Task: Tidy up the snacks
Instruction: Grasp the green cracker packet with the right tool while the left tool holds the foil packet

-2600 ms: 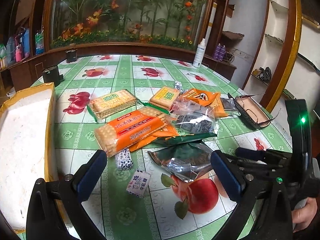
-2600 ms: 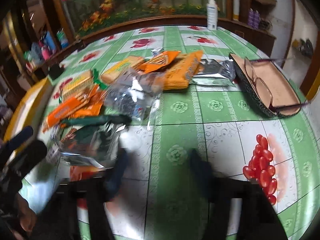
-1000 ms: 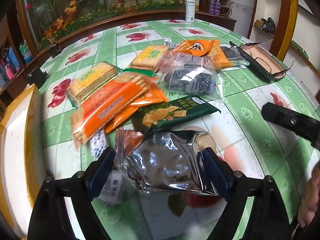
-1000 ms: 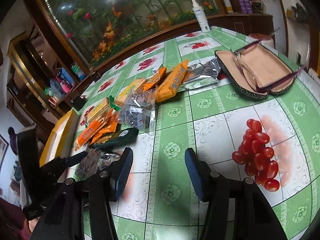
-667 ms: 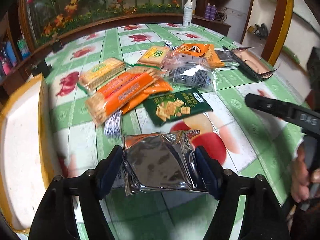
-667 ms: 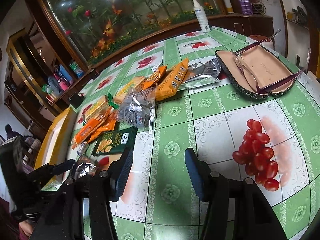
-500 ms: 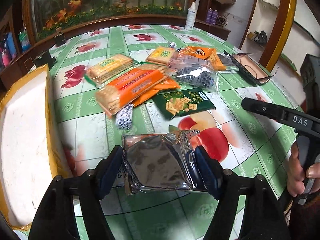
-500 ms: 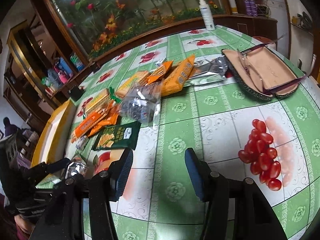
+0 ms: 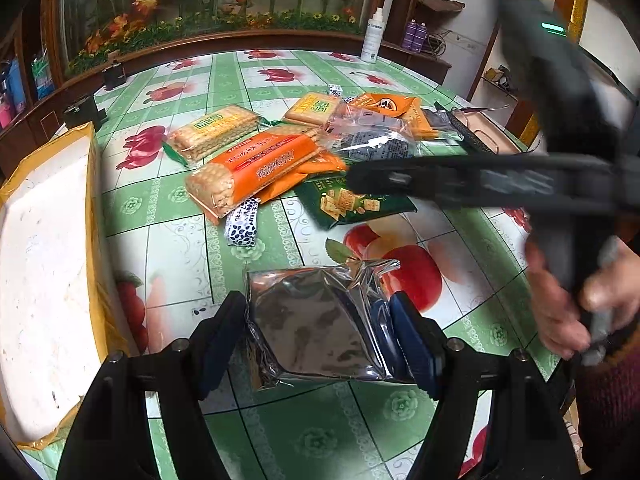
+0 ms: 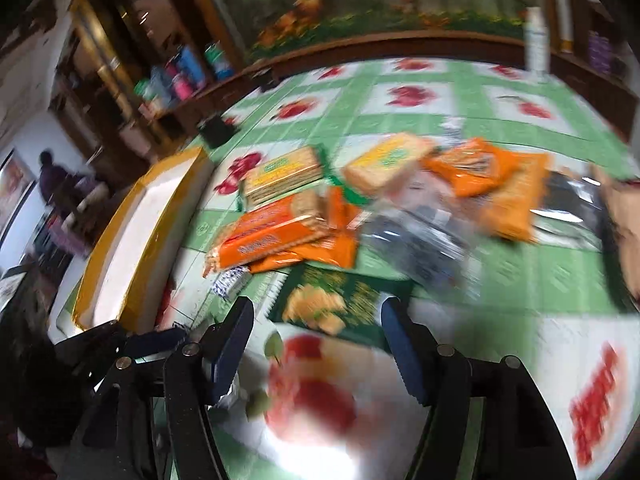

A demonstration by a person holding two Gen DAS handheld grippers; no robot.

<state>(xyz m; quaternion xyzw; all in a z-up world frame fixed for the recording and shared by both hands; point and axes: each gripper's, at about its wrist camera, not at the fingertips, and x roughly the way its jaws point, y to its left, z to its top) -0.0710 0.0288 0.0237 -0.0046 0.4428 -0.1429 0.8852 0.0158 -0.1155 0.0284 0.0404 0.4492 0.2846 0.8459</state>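
Silver foil snack packet [image 9: 320, 320]: clamped between the pads of the left gripper [image 9: 320, 332], held above the green fruit-print tablecloth [image 9: 176, 248]. Right gripper [image 10: 316, 344]: jaws being opened, nothing gripped; dark green cracker packet [image 10: 340, 300] is seen beyond its fingertips, beside the orange biscuit packs [image 10: 268, 240].

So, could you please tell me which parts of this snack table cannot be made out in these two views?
- Silver foil packet, left wrist view: its printed face is turned away; contents unknown.
- Green cracker packet, left wrist view: the right gripper's dark body crosses its upper edge.
- Glasses case, left wrist view: mostly behind that body.
- Right wrist view: motion blur makes every label unreadable, including the orange biscuit pack.
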